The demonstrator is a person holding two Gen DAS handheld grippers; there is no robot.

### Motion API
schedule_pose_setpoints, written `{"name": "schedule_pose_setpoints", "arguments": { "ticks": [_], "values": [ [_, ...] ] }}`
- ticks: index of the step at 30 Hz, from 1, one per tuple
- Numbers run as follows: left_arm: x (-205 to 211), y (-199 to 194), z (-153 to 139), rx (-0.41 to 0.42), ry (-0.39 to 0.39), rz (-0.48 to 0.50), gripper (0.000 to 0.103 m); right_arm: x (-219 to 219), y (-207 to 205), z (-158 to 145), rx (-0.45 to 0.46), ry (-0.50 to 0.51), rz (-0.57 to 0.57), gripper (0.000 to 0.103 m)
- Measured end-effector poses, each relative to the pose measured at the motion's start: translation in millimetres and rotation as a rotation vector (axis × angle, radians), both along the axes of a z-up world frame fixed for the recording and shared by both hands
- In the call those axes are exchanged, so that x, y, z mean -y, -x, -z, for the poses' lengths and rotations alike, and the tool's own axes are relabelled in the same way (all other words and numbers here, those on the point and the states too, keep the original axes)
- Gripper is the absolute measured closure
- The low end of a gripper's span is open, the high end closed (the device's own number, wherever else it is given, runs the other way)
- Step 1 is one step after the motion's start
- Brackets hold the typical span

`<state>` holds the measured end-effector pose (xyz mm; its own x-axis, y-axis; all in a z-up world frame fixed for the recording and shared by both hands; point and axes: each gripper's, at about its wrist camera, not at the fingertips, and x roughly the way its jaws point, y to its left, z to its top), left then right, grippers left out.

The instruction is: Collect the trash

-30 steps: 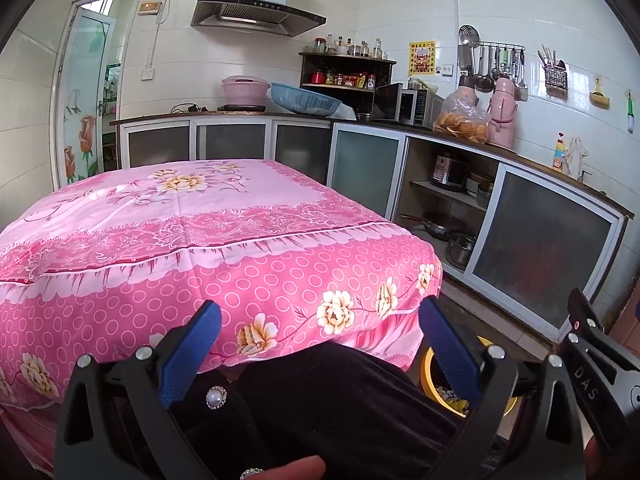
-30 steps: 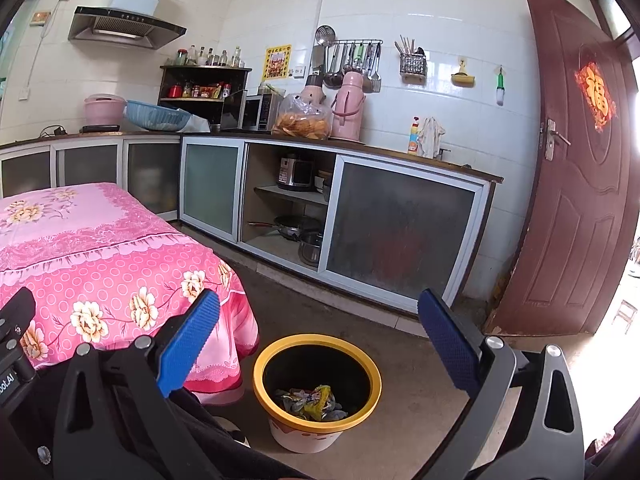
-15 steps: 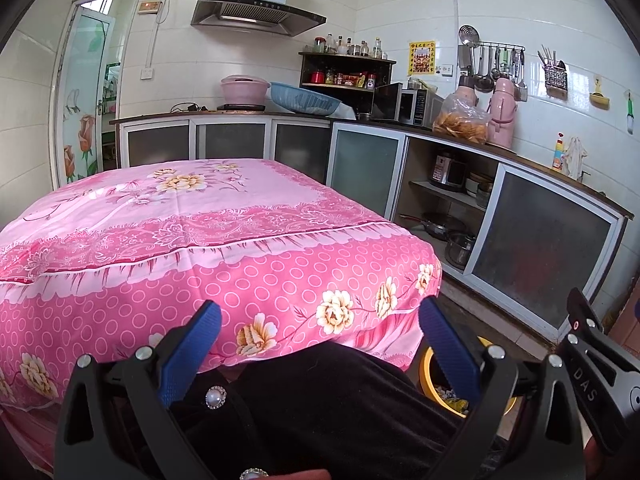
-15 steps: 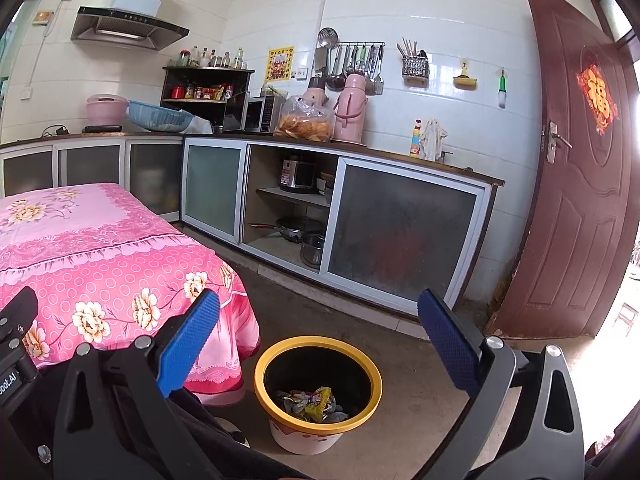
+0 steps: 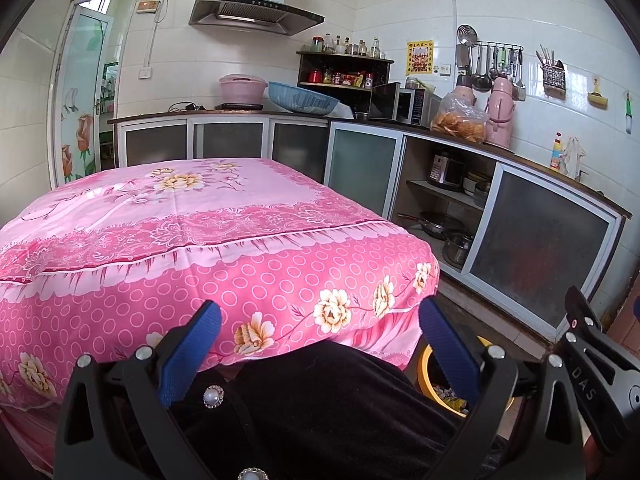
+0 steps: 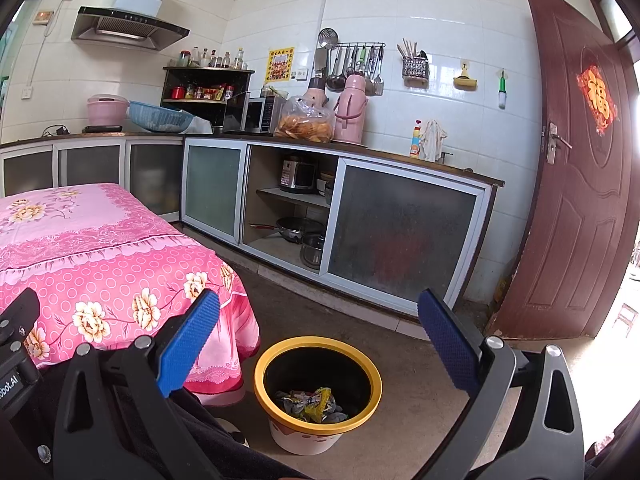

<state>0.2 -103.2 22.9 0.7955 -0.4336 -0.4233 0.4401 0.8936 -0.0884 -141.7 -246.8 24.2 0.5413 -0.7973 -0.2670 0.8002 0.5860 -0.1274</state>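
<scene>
The left gripper (image 5: 318, 332) is held low in front of a table covered with a pink flowered cloth (image 5: 168, 216); its blue-padded fingers (image 5: 188, 354) stand wide apart with nothing between them. Below it lies the dark clothing (image 5: 332, 404) of the person, with a pearl button showing. The right gripper (image 6: 318, 330) is likewise spread open and empty, pointing toward the floor beside the table's corner.

On the concrete floor, just beside the hanging edge of the cloth, stands a bin (image 6: 362, 372) with a yellow rim and black inside. Crumpled wrappers (image 6: 310, 400) — yellow, white and grey — lie at its bottom. From the left view only a slice of the bin's yellow rim shows past the right finger.

Behind runs a counter (image 6: 400, 154) with frosted sliding doors, one section open on pots and a rice cooker. A brown door (image 6: 580, 200) stands ajar at the right — daylight comes in past it
</scene>
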Motion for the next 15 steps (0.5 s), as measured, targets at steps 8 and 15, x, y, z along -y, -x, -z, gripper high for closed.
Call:
{"name": "schedule_pose_setpoints", "arguments": {
  "ticks": [8, 15],
  "values": [
    [0.0, 0.6, 0.6, -0.004, 0.002, 0.009, 0.008, -0.2, -0.3, 0.4, 0.0, -0.001, 0.0, 0.008],
    [-0.2, 0.5, 0.8, -0.007, 0.002, 0.007, 0.008, -0.1, -0.5, 0.7, 0.0, 0.0, 0.0, 0.008]
  ]
}}
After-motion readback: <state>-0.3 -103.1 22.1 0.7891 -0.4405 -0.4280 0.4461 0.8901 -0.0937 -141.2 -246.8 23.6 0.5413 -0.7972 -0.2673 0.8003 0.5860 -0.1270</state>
